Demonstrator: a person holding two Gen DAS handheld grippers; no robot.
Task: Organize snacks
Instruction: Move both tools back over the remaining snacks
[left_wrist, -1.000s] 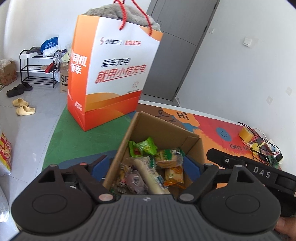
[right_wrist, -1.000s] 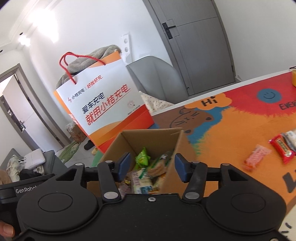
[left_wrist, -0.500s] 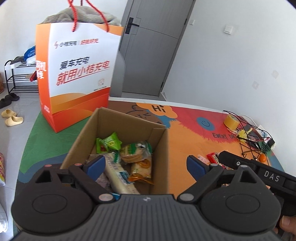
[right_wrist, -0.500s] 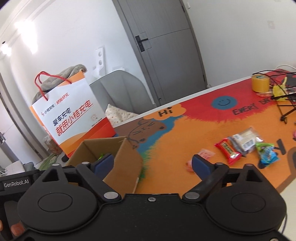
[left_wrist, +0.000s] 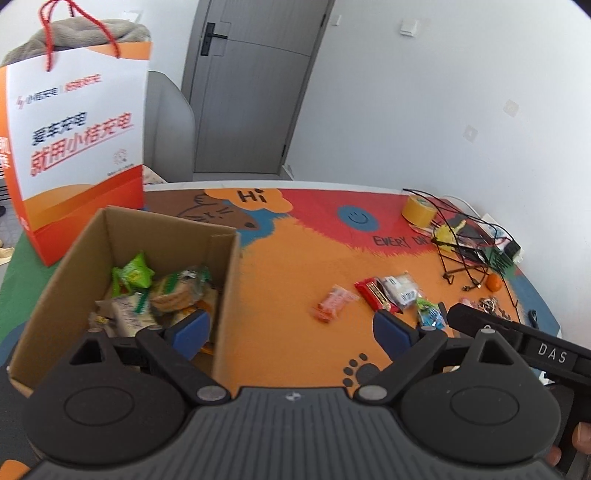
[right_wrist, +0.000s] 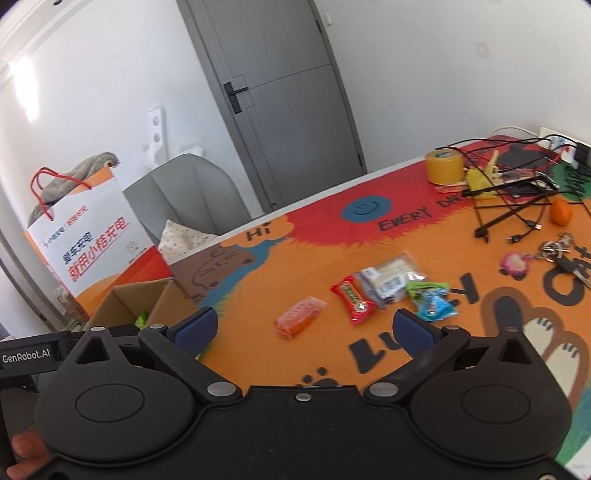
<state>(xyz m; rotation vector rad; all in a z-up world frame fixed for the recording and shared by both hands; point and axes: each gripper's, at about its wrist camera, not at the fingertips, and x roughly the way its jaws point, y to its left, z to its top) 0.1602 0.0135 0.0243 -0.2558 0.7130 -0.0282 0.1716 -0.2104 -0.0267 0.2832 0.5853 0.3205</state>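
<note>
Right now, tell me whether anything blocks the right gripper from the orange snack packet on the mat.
Nothing visible does. The right gripper is open and empty, and only bare mat lies between it and the orange snack packet. The red bar lies beside the packet, apart from it.

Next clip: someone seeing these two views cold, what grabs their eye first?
Probably the orange-and-white paper bag standing tall at the table's far left, just behind the open cardboard box part-filled with snacks. Next, the bright cartoon mat with four loose snacks in a row: orange packet, red bar, clear pack, green-and-blue packet. Both claws, left and right, are open and empty.
</note>
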